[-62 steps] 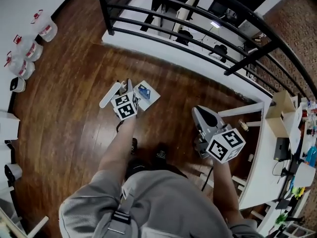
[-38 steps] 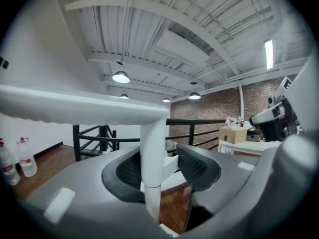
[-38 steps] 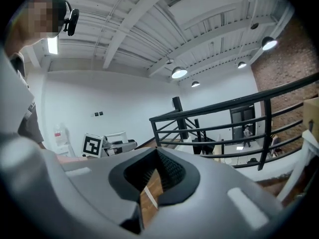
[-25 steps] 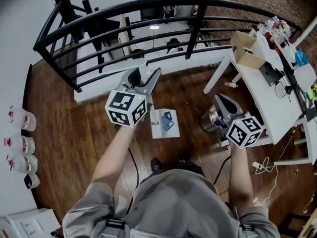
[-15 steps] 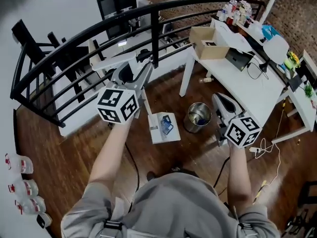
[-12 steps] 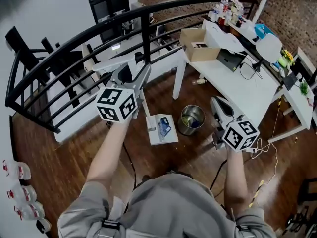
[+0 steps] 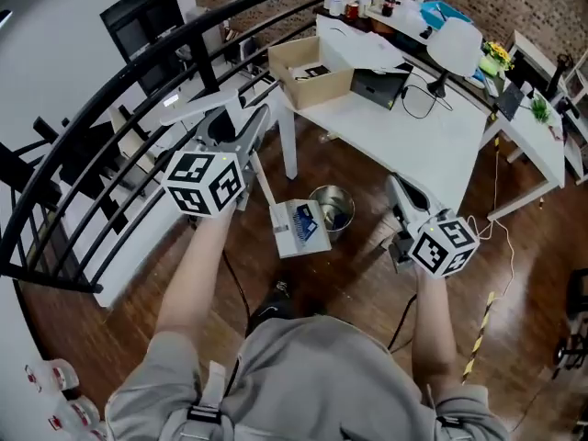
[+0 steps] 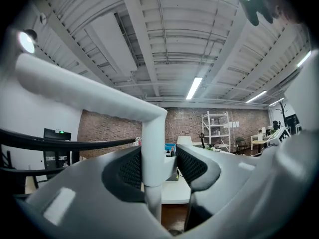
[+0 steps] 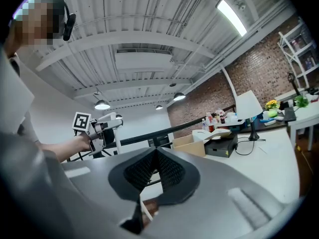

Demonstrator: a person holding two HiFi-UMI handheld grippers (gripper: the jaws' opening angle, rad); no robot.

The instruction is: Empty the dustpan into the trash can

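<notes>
The room is a dark wood floor (image 7: 354, 274) edged by a black railing (image 7: 197, 58). A white table (image 7: 404, 145) ahead of you carries a cardboard box (image 7: 310, 72) and a lamp (image 7: 457, 44).

Your left gripper (image 8: 159, 159) points level and is pinching the dustpan's upright white handle (image 8: 152, 148), just under the bend at its top. The dustpan (image 7: 296, 230) hangs well below that gripper on its long stick, with blue and pale scraps lying in it. The small metal trash can (image 7: 333, 205) stands on the floor beyond the pan, by the table leg, between your two grippers. From the head view the pan overlaps the can's near rim, and it is hard to say whether it hangs over the rim or just short of it.

Your right gripper (image 9: 155, 166) is out to the right, jaws pressed together with nothing between the pads.

Expect the dustpan to be light, stiff plastic. The smooth round handle could twist in the pads, and the pan will likely swing like a pendulum from so high a hold. The bend above your jaws should stop it sliding down. For tipping, a second hold lower on the stick would give better control. The scraps are loose and will probably spill at the first tilt, and the can looks light enough to knock over on the slick floor.
</notes>
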